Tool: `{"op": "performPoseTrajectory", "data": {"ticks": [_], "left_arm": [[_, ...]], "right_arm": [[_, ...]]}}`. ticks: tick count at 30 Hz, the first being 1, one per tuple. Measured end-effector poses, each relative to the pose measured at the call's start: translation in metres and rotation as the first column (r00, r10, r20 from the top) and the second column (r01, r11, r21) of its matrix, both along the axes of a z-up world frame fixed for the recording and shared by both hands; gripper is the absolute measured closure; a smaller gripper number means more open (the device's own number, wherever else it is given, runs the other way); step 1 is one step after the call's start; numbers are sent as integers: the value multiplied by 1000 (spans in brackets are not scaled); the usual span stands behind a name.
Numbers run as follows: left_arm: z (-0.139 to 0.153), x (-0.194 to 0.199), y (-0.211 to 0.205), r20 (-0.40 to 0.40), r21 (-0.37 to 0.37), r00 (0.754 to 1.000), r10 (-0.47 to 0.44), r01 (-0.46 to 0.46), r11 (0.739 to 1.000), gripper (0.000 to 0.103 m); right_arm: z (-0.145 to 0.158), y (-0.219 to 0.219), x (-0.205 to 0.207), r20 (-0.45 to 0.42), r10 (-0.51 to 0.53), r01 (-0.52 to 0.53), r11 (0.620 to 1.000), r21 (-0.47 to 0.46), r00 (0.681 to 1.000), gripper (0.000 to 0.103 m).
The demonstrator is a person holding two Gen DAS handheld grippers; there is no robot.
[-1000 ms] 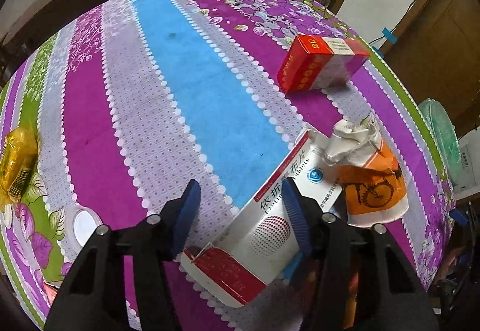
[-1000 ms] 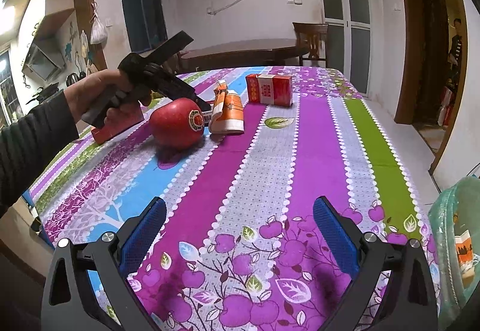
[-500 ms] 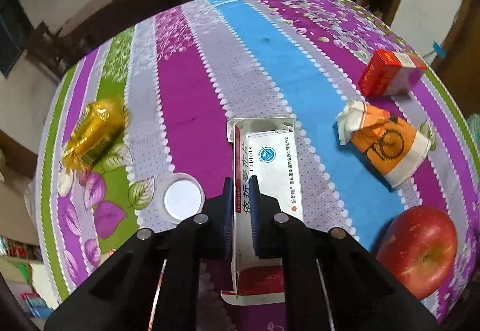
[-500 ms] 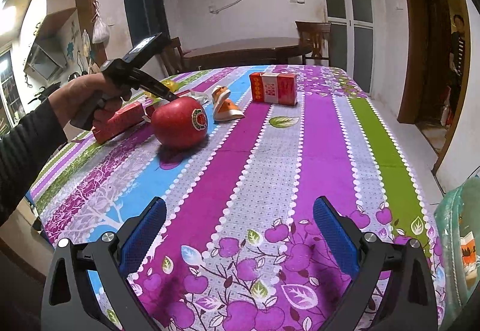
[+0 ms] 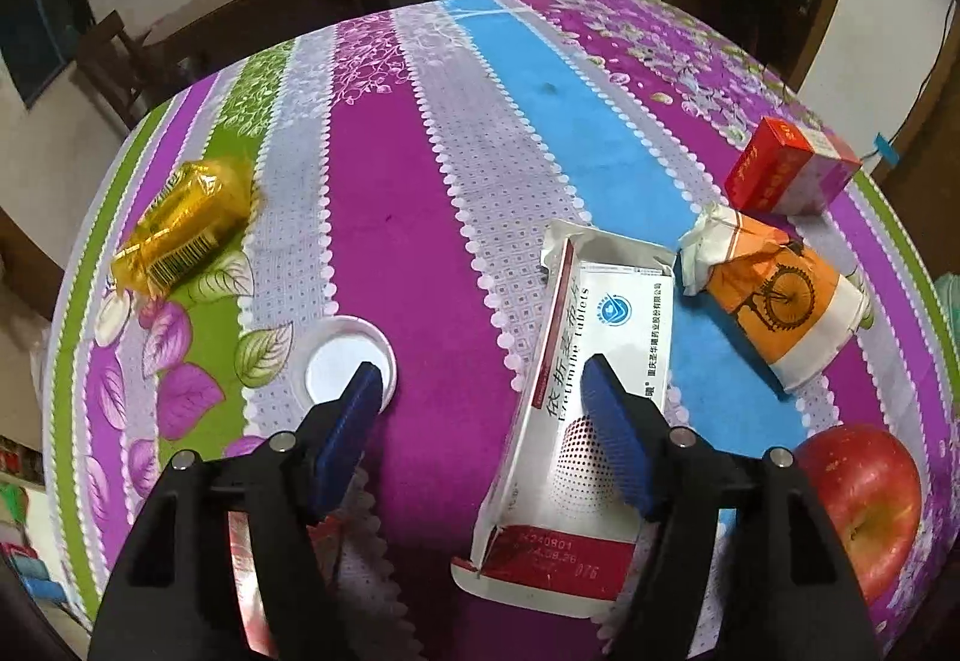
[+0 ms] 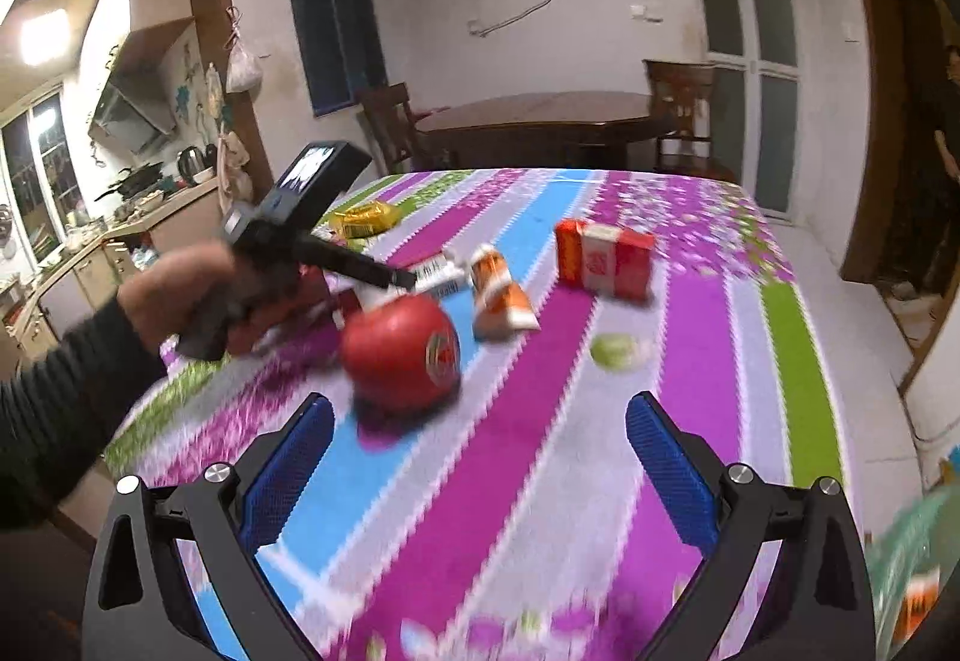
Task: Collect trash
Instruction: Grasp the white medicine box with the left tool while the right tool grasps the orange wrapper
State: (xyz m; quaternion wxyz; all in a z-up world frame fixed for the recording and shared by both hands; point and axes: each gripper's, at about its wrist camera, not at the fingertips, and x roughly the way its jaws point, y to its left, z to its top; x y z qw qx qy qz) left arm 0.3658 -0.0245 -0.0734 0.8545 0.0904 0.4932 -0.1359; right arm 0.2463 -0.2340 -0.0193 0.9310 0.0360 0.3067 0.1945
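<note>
The left gripper (image 5: pixel 483 403) has just been opening, its jaws now spread with only cloth between them; the flattened pill box (image 5: pixel 591 361) lies under its right finger, probably lined up for a fresh grab. The right gripper (image 6: pixel 480 442) hangs spread and empty near the apple (image 6: pixel 401 355).

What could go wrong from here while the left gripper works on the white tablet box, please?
1. The left gripper has just been opening; its jaws stand left of the white tablet box, one finger over it, so closing now may only clip an edge.
2. The box's torn end flaps could buckle under the pads.
3. The apple sits close by; a sideways nudge might roll it.
</note>
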Motion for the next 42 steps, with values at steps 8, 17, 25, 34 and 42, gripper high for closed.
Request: {"op": "performPoseTrajectory", "data": {"ticks": [8, 17, 25, 34, 42], "left_arm": [[-4, -18, -13, 59, -4, 998, -23, 24, 1000, 86], [-5, -18, -8, 64, -19, 998, -19, 21, 1000, 86], [-6, -21, -12, 81, -7, 997, -20, 20, 1000, 86], [-6, -23, -13, 96, -3, 995, -18, 18, 1000, 86], [-5, -26, -10, 118, -19, 993, 1, 2, 1000, 88]], "right_arm": [[-10, 30, 105, -156, 46, -49, 999, -14, 987, 46], [-30, 67, 186, -293, 40, -75, 991, -109, 955, 46], [-51, 86, 205, -319, 12, -75, 980, -185, 948, 61], [-52, 86, 202, -308, 19, -73, 984, -165, 951, 74], [-46, 90, 190, -247, 28, -71, 984, -166, 969, 94]]}}
